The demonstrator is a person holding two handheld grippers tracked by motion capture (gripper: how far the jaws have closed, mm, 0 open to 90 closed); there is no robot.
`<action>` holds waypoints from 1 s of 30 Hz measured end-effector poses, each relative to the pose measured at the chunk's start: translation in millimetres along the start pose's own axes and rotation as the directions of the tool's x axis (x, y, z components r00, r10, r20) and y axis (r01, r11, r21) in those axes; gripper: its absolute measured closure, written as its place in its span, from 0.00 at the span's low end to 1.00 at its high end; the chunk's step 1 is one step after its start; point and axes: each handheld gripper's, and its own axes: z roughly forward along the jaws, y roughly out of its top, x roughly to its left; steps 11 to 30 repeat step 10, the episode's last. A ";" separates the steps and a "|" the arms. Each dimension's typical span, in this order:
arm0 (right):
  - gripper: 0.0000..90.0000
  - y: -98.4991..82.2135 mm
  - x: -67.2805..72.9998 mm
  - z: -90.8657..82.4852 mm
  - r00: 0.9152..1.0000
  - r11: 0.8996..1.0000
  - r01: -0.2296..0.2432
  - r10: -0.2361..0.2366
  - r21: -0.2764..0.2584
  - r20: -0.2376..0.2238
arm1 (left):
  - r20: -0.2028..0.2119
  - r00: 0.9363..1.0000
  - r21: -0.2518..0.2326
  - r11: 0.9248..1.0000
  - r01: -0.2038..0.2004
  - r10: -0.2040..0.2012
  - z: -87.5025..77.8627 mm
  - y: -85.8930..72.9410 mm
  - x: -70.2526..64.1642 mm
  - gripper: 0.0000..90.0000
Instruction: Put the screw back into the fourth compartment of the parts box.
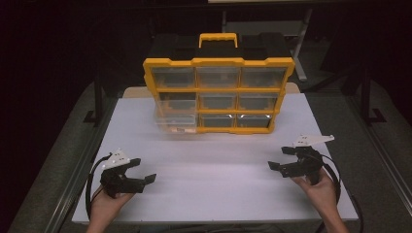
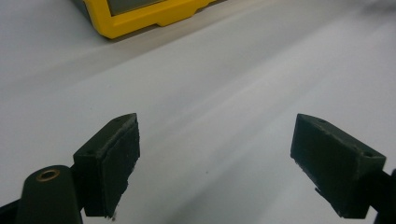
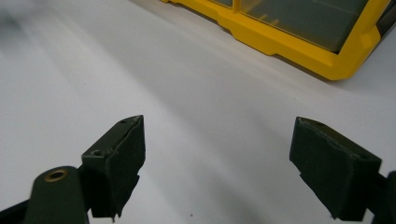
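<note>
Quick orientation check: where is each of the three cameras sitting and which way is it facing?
High view: above the person's side, looking forward and down on the white table and yellow organizer; both hands with left tongs and right tongs show.
Left gripper view: rides the left tongs, facing across the table to the organizer's corner; its open jaws show.
Right gripper view: rides the right tongs, facing the organizer's drawers; open jaws show.
Shared: all three see the organizer and the table.
</note>
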 end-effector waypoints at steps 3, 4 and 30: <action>0.19 -2.6 1.3 -1.9 1.000 1.000 -0.004 0.004 -0.004 0.001 | 0.000 1.000 0.001 1.000 -0.002 0.002 0.3 0.0 0.1 0.17; 0.19 -3.5 1.6 -2.5 1.000 1.000 -0.001 0.001 -0.005 0.000 | 0.000 1.000 0.001 1.000 -0.005 0.005 0.2 0.1 0.2 0.17; 0.19 -4.9 2.0 -0.7 1.000 1.000 -0.004 0.004 0.007 -0.005 | 0.002 1.000 0.001 1.000 -0.006 0.006 0.0 0.5 0.7 0.17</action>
